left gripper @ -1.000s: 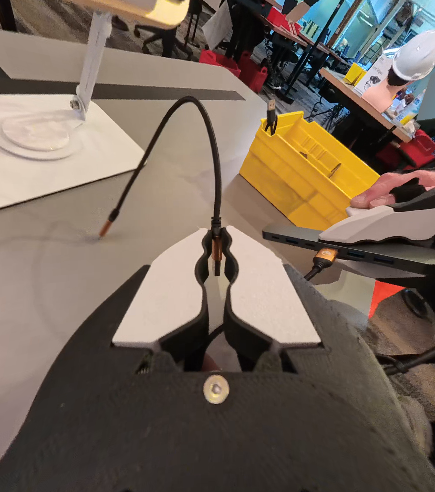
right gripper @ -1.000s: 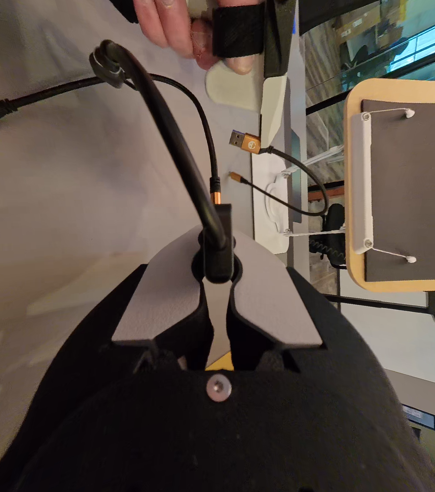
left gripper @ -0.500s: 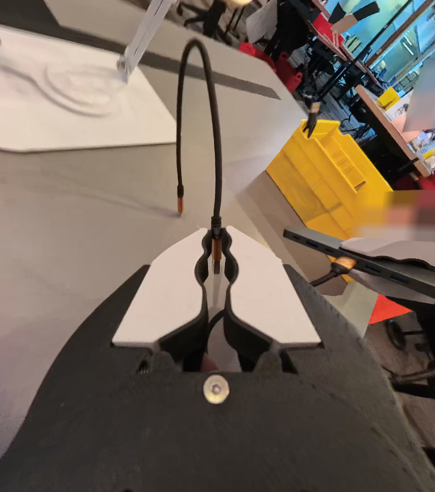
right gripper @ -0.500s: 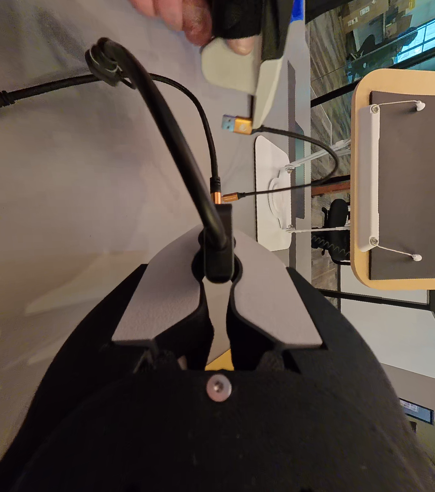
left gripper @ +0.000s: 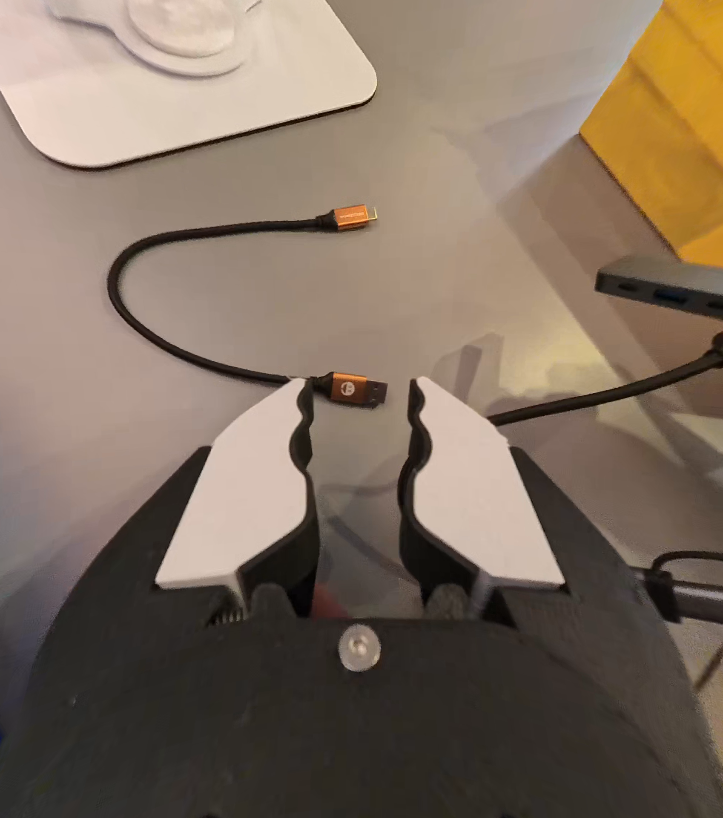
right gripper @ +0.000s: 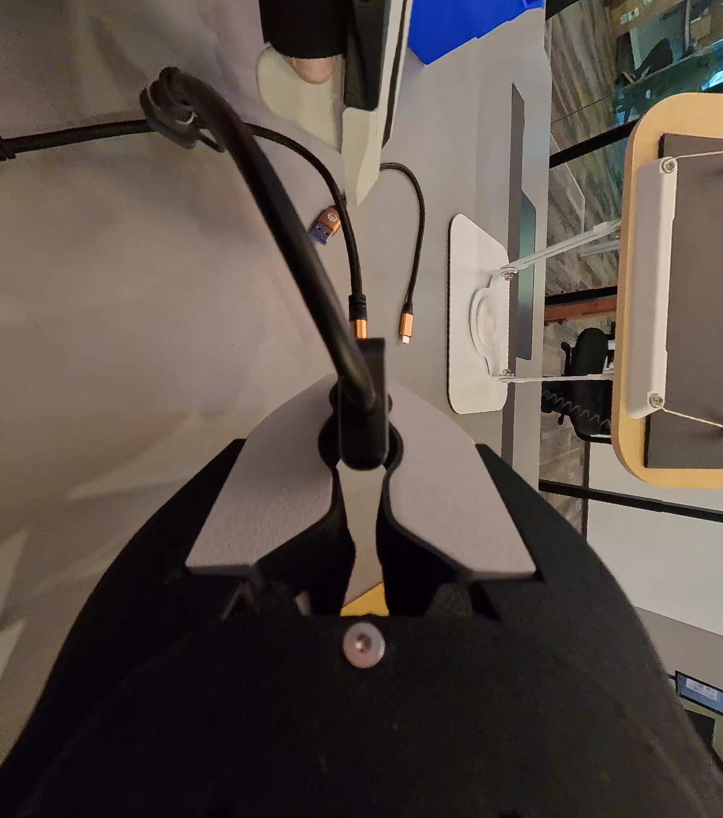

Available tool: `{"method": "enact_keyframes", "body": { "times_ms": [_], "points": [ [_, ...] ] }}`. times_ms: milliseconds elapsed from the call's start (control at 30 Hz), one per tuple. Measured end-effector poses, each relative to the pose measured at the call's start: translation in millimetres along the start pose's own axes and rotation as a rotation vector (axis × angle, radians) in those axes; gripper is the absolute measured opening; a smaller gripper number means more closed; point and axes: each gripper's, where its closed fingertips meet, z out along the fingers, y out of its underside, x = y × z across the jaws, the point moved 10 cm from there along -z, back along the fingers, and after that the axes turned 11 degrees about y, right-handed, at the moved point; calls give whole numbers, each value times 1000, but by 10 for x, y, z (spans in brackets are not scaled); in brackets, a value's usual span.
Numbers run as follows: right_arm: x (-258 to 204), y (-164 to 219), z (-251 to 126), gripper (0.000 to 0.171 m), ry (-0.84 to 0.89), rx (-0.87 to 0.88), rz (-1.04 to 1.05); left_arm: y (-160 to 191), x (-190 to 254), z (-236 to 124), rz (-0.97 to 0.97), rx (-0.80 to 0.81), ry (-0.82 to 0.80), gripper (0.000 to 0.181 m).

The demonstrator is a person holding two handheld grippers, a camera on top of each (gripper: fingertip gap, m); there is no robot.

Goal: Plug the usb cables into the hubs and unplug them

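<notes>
The left gripper [left gripper: 357, 394] gapes empty over the loose cable [left gripper: 200, 305] at 12 o'clock, while the right gripper [right gripper: 362, 398] clamps the hub [right gripper: 362, 398], seemingly steadying it.

Cable [left gripper: 200, 310] on table [left gripper: 41, 354], hub [left gripper: 678, 290] to its right, stand base [left gripper: 174, 88] behind
</notes>
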Motion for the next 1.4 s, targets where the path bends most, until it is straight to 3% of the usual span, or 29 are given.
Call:
{"method": "enact_keyframes", "body": {
  "times_ms": [33,133,233,400,567,733,933,1100,1167,1267,1400],
  "points": [
    [0,-2,-3,11,-4,2,-1,-23,16,-10,60,-19,-24,36],
    [-13,-8,-5,11,-20,3,-5,-103,65,13,398,-190,-176,26],
    [-17,-8,-5,11,-24,4,-4,-129,124,59,749,-485,-288,24],
    [-16,-9,-6,11,-27,9,1,-181,85,193,960,-667,-98,27],
    [-9,2,-10,11,-27,14,13,-184,-64,350,1016,-799,-48,25],
    [-6,14,-7,11,-26,18,20,-227,-137,427,994,-792,34,5],
    [-12,7,0,11,-24,25,17,-225,-126,448,1006,-828,46,0],
    [-17,7,0,11,-28,24,18,-205,-102,407,996,-805,100,2],
    [-20,5,4,11,-29,23,16,-247,-137,404,1046,-783,57,24],
    [-21,0,10,11,-31,24,18,-277,-129,428,1077,-781,112,33],
    [-24,1,13,11,-32,23,18,-324,-147,505,1073,-827,207,19]
  ]
}}
